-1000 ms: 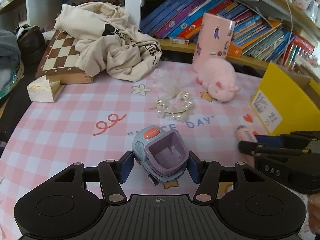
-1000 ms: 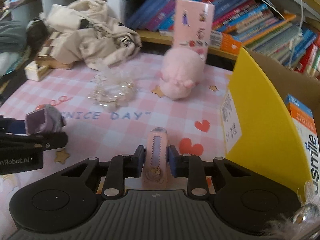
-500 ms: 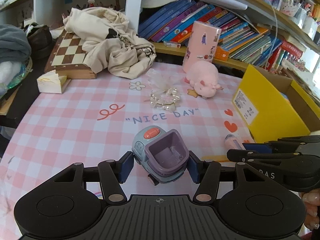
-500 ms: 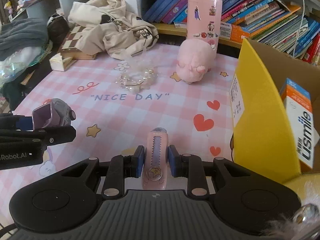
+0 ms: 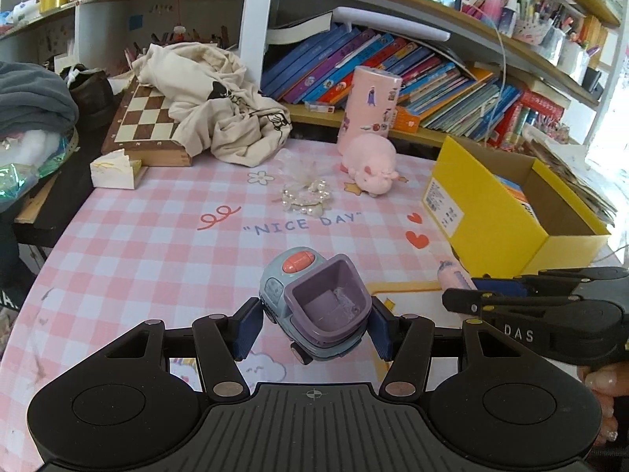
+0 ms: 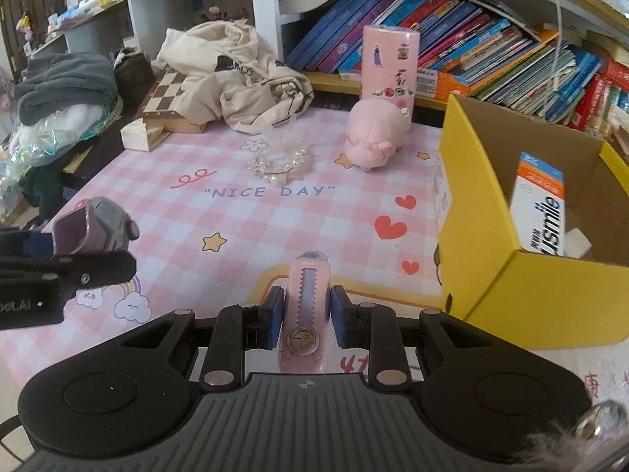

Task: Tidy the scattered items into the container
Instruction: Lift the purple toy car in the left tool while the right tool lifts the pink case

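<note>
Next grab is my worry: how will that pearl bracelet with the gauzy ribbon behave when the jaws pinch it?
The pearl bracelet is probably floppy: it lies as a loose, uneven loop on the tablecloth, so it would likely sag from one pinch point. The round, glossy beads may slip between flat pads. The thin gauze looks light and apt to crumple, so gripping it alone seems unreliable.

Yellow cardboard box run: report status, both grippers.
Left gripper shut on blue-and-purple toy truck. Right gripper shut on pink correction-tape dispenser. Yellow cardboard box open, right side, nothing blocking. Pink plush pig, pearl bracelet still out.
</note>
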Available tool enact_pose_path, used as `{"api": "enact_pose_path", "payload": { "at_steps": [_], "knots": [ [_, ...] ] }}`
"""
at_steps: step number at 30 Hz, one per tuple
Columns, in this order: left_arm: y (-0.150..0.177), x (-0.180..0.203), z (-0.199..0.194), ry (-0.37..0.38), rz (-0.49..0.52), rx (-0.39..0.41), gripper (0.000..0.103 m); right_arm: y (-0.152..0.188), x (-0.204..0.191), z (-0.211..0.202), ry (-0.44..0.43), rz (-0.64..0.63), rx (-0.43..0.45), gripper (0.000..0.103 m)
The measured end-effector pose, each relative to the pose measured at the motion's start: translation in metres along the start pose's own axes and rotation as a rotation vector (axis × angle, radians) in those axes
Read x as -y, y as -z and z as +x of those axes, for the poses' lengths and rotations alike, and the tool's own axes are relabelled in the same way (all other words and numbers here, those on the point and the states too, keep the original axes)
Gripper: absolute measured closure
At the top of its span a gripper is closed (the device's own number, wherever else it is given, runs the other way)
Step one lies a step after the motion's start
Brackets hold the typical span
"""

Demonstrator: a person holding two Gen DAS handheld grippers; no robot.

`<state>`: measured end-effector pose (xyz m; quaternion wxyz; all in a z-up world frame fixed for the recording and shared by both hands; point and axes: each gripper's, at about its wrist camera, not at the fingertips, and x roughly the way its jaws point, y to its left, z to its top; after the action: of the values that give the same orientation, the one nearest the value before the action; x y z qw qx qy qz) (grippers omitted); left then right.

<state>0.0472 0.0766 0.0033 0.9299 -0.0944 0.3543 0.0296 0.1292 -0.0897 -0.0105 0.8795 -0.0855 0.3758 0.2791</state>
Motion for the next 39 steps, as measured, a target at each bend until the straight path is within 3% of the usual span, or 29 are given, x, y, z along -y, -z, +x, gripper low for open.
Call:
{"api": "enact_pose_path", "payload": {
  "at_steps": [17, 39],
  "knots": [
    [0.021, 0.007, -0.034, 0.049, 0.029, 0.024, 0.047, 0.026, -0.014, -0.037, 0.032, 0.007, 0.026, 0.079],
    [0.033, 0.048, -0.025, 0.15, 0.069, -0.034, 0.047, 0.057, 0.018, -0.062, 0.096, 0.067, -0.03, 0.079]
  ]
}}
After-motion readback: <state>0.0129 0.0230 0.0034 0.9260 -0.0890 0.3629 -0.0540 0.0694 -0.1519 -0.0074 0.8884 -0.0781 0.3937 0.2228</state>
